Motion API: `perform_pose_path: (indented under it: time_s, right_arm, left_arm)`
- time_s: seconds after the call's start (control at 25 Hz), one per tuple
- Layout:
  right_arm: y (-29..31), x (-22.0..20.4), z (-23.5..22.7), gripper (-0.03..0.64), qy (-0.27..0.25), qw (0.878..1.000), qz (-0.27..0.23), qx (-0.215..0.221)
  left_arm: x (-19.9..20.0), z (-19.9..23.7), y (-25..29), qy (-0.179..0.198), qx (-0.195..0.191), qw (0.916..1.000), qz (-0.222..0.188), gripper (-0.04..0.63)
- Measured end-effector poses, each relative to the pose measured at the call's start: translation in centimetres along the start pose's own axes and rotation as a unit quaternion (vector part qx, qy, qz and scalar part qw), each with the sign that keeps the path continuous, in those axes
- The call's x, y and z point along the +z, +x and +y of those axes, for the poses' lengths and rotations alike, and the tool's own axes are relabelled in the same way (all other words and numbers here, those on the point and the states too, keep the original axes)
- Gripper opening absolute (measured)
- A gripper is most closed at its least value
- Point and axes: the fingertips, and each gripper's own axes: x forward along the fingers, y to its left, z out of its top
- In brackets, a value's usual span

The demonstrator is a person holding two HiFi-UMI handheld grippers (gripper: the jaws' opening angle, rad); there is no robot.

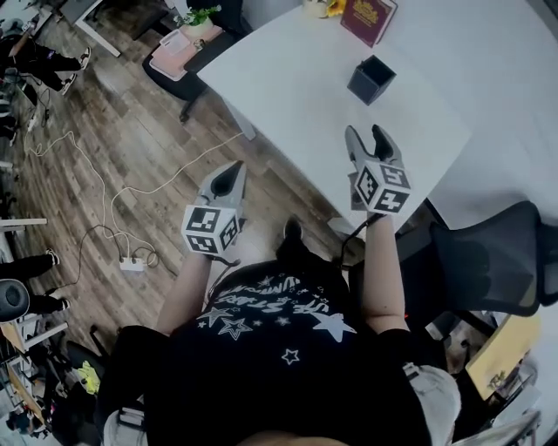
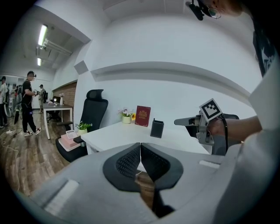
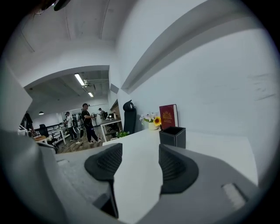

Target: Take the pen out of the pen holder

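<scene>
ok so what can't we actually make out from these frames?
- Whether a pen is in the pen holder: its inside is dark and too small in the head view, and its walls hide the inside in both gripper views.
- Red book: the cover print is too small to read in any view.
- Flower pot: cut off by the top edge of the head view.
</scene>
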Motion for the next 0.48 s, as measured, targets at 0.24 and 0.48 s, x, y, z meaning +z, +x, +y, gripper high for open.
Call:
perform_pose_path:
  time_s: [0.24,0.48]
  right_arm:
    - [5.5,2.7,-3.1,0.265,-0.007,1.000,-0.007,0.007]
    - [9.9,5.1,-5.1,0.264,-0.007,1.000,-0.019,-0.006]
  left_arm:
    - [2.4,0.7,4.8,0.012,0.007,0.9999,-0.005,0.012]
    - [4.3,1.3,7.9,0.013,0.014,0.9998,-0.008,0.012]
